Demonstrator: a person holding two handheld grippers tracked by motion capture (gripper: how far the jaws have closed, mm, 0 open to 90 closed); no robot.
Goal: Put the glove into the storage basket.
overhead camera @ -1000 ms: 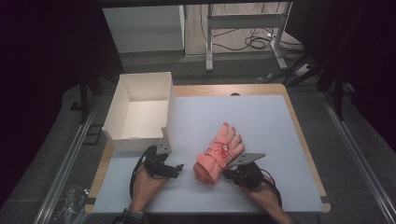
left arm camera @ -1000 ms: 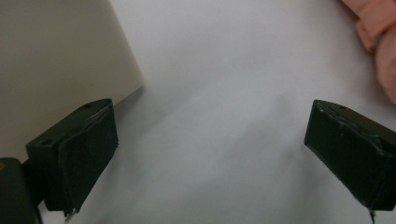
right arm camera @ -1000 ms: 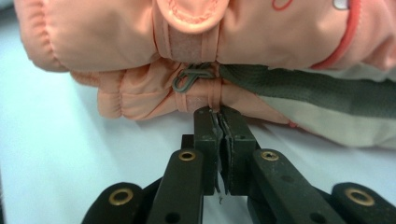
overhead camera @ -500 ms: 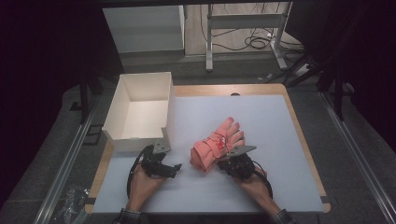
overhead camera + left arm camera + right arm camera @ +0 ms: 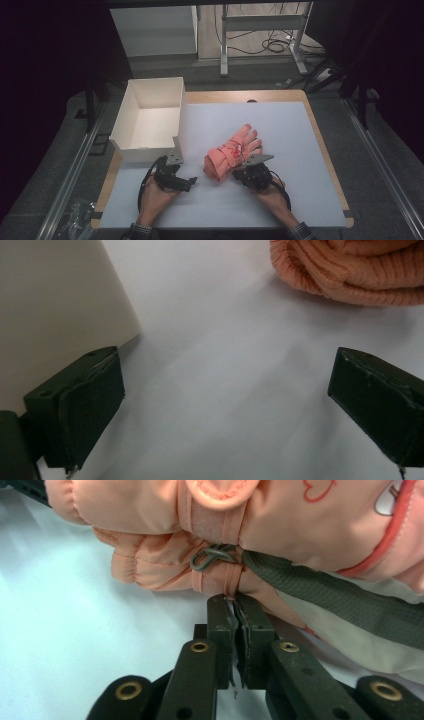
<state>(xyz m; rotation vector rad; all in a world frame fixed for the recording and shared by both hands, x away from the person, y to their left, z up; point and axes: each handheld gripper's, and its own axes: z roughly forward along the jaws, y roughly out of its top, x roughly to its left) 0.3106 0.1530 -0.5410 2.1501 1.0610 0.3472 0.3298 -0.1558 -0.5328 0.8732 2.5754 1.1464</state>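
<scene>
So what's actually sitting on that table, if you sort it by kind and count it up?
Pink gloves, bundled together, cannot separate them: 1 bundle
White open box: 1
Handheld grippers: 2, the left gripper open over bare table, the right gripper pinched shut at the gloves' edge
Total: 4

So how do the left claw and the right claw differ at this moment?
The left claw is wide open with nothing between its jaws; the right claw is pressed shut on the edge of the pink glove. The left claw sits apart from the glove, beside the white box; the right claw touches the glove. Both are low over the white mat, each held in a hand.
</scene>
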